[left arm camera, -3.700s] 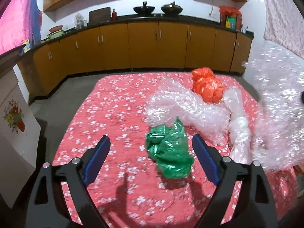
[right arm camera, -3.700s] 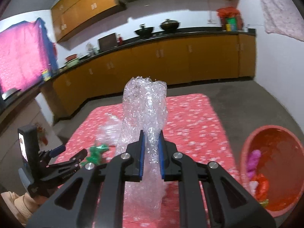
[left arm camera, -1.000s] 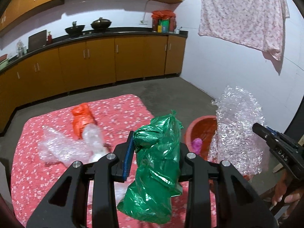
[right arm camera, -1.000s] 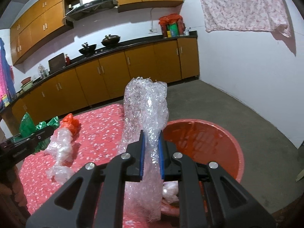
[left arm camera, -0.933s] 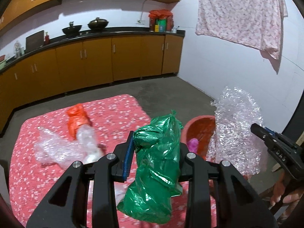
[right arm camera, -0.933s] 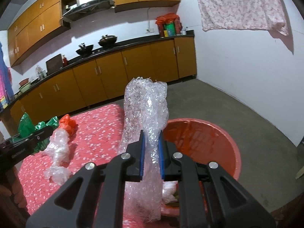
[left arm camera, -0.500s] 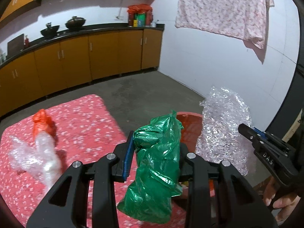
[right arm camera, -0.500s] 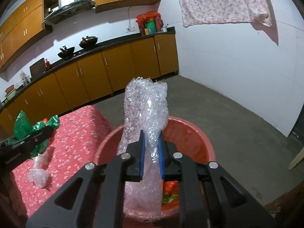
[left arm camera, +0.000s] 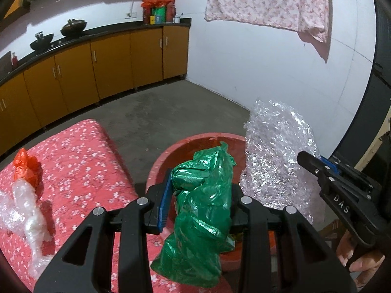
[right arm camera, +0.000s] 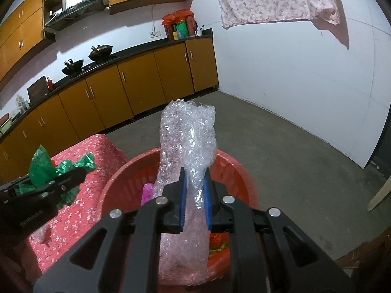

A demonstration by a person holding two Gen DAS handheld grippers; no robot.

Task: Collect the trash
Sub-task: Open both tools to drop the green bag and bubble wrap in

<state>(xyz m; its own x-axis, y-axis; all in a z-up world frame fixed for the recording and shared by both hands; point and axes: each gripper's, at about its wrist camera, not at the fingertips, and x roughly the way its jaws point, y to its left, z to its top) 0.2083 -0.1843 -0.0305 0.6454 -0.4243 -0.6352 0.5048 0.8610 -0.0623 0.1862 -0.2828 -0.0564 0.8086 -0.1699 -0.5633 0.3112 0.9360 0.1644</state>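
While both tongs are hovering over the tub (right arm camera: 234,168), left tongs (left arm camera: 198,195) clamping the green bag (left arm camera: 202,210), right tongs (right arm camera: 194,193) pinching bubble wrap (right arm camera: 188,134), we are centring before releasing.

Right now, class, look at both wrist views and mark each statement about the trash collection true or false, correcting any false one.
1. The left gripper holds a green plastic bag. True.
2. The right gripper is empty. False: it clamps bubble wrap.
3. The red basin is empty. False: a pink item lies inside.
4. An orange bag lies on the red floral cloth. True.
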